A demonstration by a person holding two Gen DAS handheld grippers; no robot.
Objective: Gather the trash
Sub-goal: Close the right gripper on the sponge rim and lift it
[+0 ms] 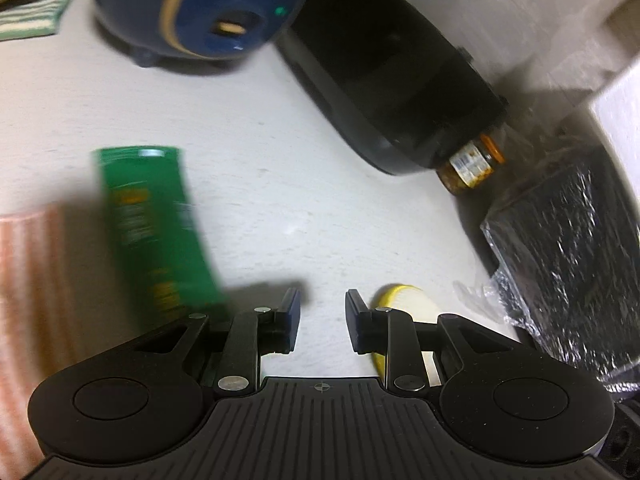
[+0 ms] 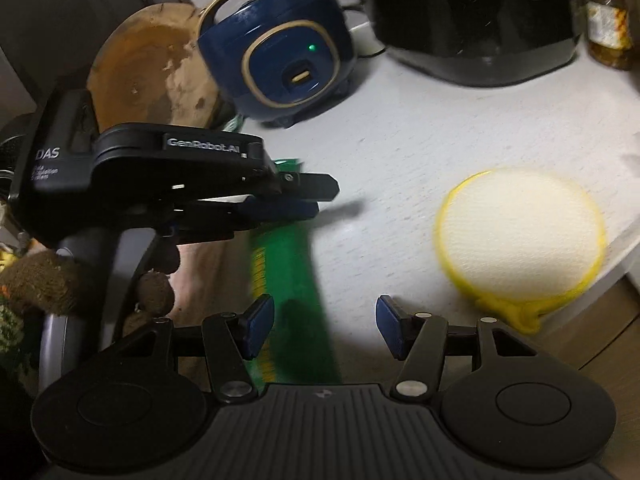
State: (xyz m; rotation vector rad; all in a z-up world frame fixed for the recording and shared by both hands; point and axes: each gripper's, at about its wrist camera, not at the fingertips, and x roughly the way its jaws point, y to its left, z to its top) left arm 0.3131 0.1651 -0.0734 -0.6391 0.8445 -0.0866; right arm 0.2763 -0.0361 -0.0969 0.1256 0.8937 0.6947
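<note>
- Green wrapper (image 2: pixel 286 280), long and flat, lies on the white countertop (image 1: pixel 280 184); it looks like the likeliest piece of trash here, and no pad of either tool touches it
- right gripper (image 2: pixel 325 326) hangs just above the wrapper's near end with its jaws apart and nothing between them; the wrapper runs under its left finger, so it is the tool better placed for a pick
- left gripper (image 1: pixel 323 320) also stands with its jaws parted and empty, over bare counter, the wrapper off to its left; seen from the right wrist, it hovers above the far part of the wrapper
- a round yellow-rimmed pad (image 2: pixel 520 240) sits to the right of the wrapper, well apart from it; whether it counts as trash I cannot tell
- a crumpled clear plastic wrap (image 1: pixel 568 264) around a dark block at the counter's right edge might be rubbish too, but that is a guess
- the blue rice cooker (image 2: pixel 280 52), the black appliance (image 2: pixel 472 20) and the jar (image 1: pixel 470 164) at the back look like things that stay
- judging progress: nothing is gripped and no bin or bag shows in either view, so collecting appears barely started; grasping the wrapper and carrying it off remain
</note>
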